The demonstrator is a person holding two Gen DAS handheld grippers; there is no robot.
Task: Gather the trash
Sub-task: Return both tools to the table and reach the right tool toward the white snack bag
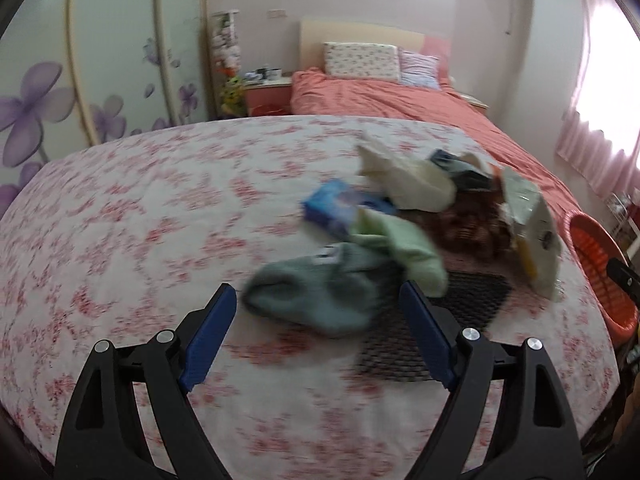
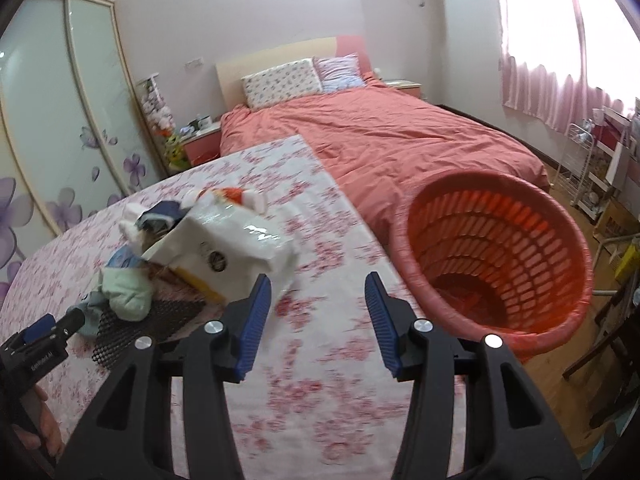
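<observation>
A pile of trash lies on the floral-cloth table [image 1: 140, 220]: a grey-blue cloth [image 1: 316, 292], a pale green cloth [image 1: 404, 248], a blue packet [image 1: 336, 208], a cream bag [image 1: 412, 184] and a white plastic bag [image 1: 540, 240], partly on a black mesh mat [image 1: 464, 304]. My left gripper [image 1: 318, 300] is open and empty, its fingers just short of the grey-blue cloth. My right gripper [image 2: 318, 292] is open and empty over the table's right edge, beside the white bag [image 2: 236, 248] and left of the red basket [image 2: 492, 256]. The left gripper also shows in the right wrist view [image 2: 48, 332].
The red basket stands at the table's right edge, its rim also in the left wrist view [image 1: 592, 248]. A bed with a coral cover [image 2: 380, 136] lies behind. A flowered wardrobe [image 2: 60, 120] is at the left; shelving [image 2: 600, 164] is at the right.
</observation>
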